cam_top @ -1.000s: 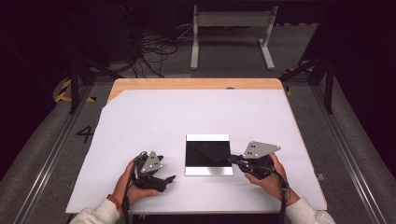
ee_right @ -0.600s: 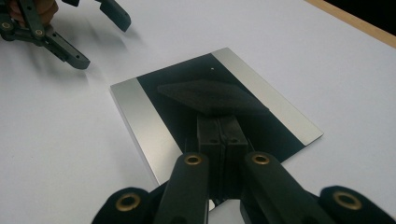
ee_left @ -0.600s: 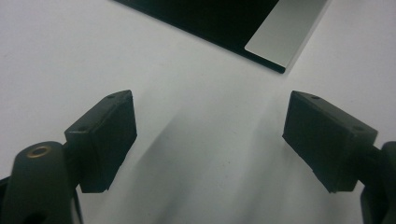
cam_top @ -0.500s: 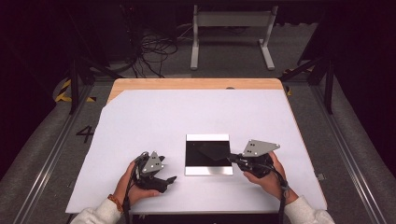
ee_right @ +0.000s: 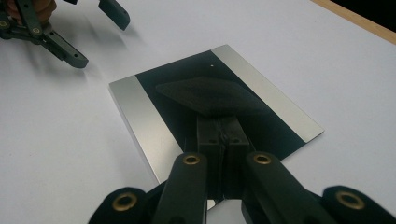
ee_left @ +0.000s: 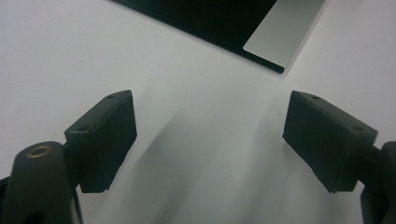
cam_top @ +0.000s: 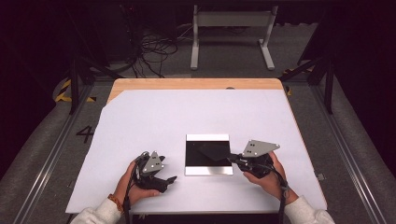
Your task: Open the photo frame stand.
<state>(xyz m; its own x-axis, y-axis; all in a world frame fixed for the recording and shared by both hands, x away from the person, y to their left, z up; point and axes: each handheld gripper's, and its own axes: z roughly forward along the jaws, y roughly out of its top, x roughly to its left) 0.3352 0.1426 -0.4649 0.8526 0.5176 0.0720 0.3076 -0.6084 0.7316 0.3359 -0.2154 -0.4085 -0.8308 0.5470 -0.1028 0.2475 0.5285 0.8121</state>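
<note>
A flat square plate [cam_top: 208, 154] with a glossy black middle and silver strips on two sides lies on the white table [cam_top: 187, 116], near its front. My right gripper [cam_top: 229, 158] is shut, its jaws pressed together over the plate's right edge [ee_right: 280, 112]; in the right gripper view [ee_right: 222, 123] nothing shows between them. The black surface mirrors the gripper's grey top plate. My left gripper [cam_top: 170, 179] rests on the table left of the plate, jaws open and empty [ee_left: 210, 121], with a corner of the plate [ee_left: 280, 32] ahead of it. That left gripper [ee_right: 102, 44] also appears at the right gripper view's top left.
The white sheet covers a wooden table whose far edge [cam_top: 196, 84] is bare wood. Beyond it the dark floor holds loose cables [cam_top: 154, 46] and a white metal stand [cam_top: 231, 28]. Rails run along both sides of the table.
</note>
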